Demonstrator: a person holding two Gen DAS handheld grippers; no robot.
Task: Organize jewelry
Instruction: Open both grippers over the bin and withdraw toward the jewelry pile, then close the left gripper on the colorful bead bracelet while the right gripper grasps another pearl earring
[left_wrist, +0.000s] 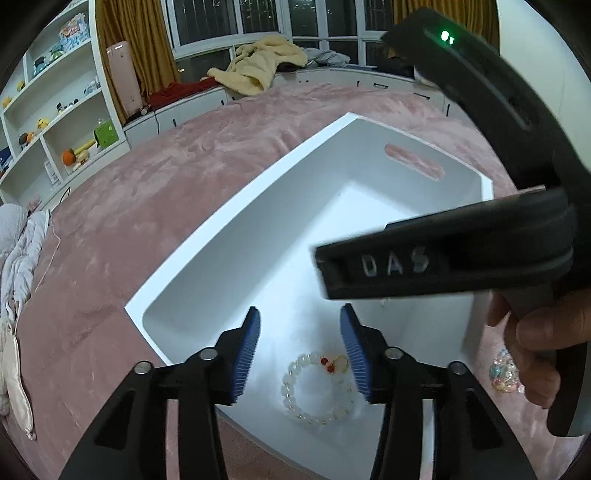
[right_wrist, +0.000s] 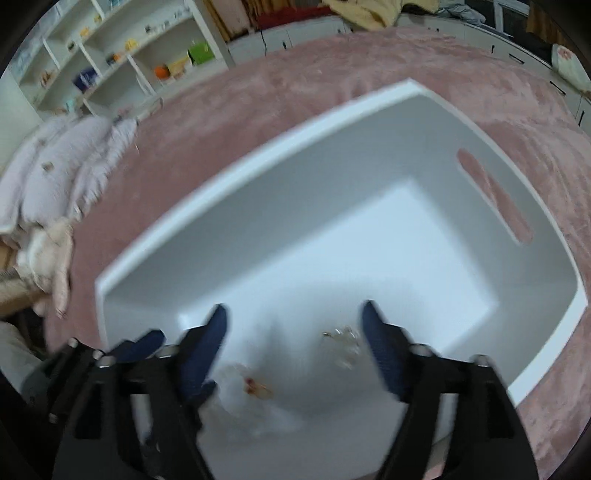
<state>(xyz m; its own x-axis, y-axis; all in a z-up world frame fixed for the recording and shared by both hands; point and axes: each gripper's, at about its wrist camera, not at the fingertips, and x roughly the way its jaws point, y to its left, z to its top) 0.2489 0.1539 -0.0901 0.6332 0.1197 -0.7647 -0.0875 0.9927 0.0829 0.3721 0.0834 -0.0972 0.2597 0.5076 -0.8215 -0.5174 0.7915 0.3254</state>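
Probably light and loose: white beaded bracelet with red beads and a pale charm (left_wrist: 318, 387), lying flat on the floor of the white rectangular plastic bin with a slot handle (left_wrist: 236, 199), at about 6 o'clock in the left wrist view. Strung beads, so floppy as a whole, hard and likely slippery bead by bead; best pinched across one side of the ring, not at the charm. Looks unlikely to break, but apt to slide out of a shallow pinch.

Small clear jewelry piece (right_wrist: 341, 341), too blurred to identify, also on the bin floor, near 5 o'clock in the right wrist view.

Left gripper (left_wrist: 300, 347) hovering over the bracelet, blue pads wide apart, nothing held. Right gripper (right_wrist: 293, 332) likewise spread wide and empty, angled down into the bin.

Multicoloured bead bracelet (left_wrist: 505, 373) outside the bin on the pink plush bedspread (left_wrist: 155, 192), at 4 o'clock beside the right hand (left_wrist: 543, 332).
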